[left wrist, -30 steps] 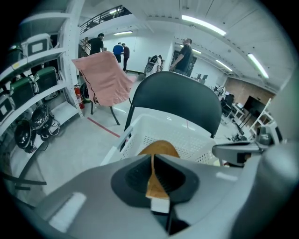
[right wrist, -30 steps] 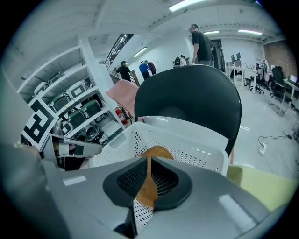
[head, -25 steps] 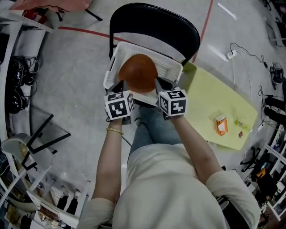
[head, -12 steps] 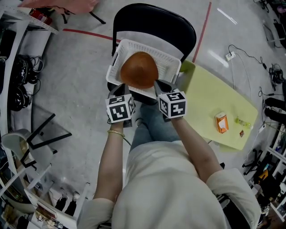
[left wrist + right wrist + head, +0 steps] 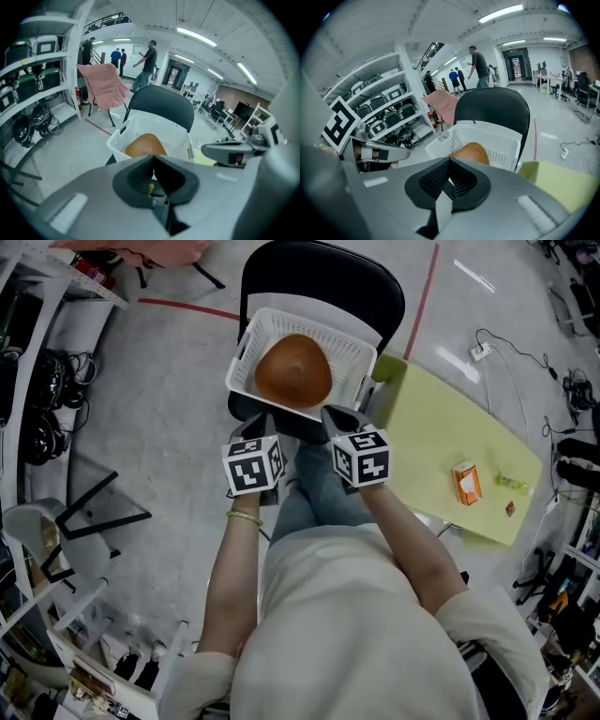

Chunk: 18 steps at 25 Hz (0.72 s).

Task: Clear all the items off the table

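Only head view shows carton (image 5: 466, 482) on table (image 5: 431, 418). My left tongs (image 5: 263, 424), right tongs (image 5: 334, 416): both closed, empty, near basket (image 5: 354, 351) holding brown item (image 5: 292, 372).

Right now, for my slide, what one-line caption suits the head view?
Shut left gripper and shut right gripper near a white basket holding a rounded orange-brown object on a black chair.

Surroundings standing around the work area

A black chair (image 5: 319, 273) is standing on the grey floor (image 5: 169, 409), with a red tape line (image 5: 426, 292) running past its right side. A white power strip (image 5: 481, 352) is lying on the floor, its cable (image 5: 525, 352) trailing away. White shelving (image 5: 33, 62) is lining the left side, a pink cloth (image 5: 104, 84) is hanging beside it, and people (image 5: 149, 58) are standing beyond.
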Motion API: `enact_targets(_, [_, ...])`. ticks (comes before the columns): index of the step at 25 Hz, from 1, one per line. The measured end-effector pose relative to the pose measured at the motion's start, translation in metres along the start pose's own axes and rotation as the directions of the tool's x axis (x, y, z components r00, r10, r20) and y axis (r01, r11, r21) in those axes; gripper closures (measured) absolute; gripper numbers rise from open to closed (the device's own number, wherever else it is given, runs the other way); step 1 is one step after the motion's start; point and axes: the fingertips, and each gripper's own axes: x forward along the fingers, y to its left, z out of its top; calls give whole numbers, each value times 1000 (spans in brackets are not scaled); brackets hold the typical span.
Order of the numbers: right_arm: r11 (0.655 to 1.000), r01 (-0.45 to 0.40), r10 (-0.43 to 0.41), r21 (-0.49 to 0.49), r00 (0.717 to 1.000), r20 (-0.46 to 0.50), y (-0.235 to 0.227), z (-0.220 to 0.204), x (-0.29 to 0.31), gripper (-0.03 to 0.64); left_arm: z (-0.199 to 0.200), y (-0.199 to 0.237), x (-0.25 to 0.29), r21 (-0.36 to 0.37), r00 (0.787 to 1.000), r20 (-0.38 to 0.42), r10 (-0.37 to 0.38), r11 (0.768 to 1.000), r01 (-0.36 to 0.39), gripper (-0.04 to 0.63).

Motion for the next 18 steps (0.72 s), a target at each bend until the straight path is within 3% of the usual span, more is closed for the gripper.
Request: enact_targets(18, [998, -32, 33, -62, 999, 25, 55, -49, -62, 617, -65, -19, -73, 24, 999, 15, -34, 999, 33, 586])
